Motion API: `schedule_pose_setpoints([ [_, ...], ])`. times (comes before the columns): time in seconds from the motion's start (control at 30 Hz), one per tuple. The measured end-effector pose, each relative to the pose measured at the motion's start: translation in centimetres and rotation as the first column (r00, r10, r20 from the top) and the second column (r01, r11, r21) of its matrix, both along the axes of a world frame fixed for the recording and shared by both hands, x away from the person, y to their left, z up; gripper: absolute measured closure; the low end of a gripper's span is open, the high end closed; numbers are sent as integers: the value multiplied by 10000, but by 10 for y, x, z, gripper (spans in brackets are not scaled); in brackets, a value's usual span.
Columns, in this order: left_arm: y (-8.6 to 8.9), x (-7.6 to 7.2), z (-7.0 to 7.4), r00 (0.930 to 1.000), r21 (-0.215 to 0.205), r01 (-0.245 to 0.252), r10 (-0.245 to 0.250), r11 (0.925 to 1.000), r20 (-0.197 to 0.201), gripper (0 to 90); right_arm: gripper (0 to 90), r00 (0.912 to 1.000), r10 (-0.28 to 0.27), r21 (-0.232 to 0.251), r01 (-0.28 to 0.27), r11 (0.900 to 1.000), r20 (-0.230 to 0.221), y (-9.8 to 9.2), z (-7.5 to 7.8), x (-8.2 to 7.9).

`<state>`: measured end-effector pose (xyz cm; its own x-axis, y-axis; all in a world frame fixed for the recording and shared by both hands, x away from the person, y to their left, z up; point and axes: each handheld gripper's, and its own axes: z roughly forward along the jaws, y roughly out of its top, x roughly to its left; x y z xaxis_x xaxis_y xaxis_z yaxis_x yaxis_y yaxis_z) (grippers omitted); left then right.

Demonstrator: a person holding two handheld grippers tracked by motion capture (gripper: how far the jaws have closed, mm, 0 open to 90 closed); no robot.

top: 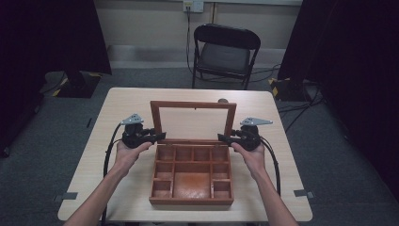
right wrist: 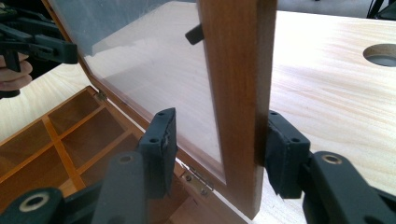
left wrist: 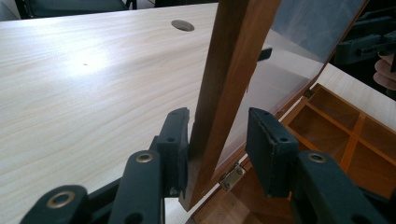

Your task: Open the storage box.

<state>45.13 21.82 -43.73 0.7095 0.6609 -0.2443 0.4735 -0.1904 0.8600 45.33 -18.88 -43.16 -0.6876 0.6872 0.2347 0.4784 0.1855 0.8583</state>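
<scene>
both grippers, left (top: pixel 157 137) and right (top: pixel 222 137), straddle the brown wooden glass-paned lid (top: pixel 193 121) with jaws parted, apparently steadying it upright over its compartmented box (top: pixel 192 200).

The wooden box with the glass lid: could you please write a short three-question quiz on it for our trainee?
1. True or false: the lid of the wooden box stands raised.
2. Which part does the left gripper straddle? A) a compartment divider B) the lid's side rail C) the chair
3. Fill in: the right gripper has one jaw on the ___ side of the lid.

Key: 1 true; 2 B; 3 glass.
</scene>
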Motion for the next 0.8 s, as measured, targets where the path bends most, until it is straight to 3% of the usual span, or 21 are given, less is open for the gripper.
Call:
schedule_pose_setpoints([
  [0.17,-1,1,-6,9999,321,58,-55,9995,-103,608,526,10000,-90,82,89,9999,39,-1,-1,1],
  [0.53,1,3,-10,9998,156,-85,88,9998,-187,645,565,9995,-307,237,309,9992,-96,-4,-9,3],
  [0.8,3,7,-15,9992,402,-139,154,9991,-362,668,608,9984,-561,159,562,9983,-89,-4,-13,8],
])
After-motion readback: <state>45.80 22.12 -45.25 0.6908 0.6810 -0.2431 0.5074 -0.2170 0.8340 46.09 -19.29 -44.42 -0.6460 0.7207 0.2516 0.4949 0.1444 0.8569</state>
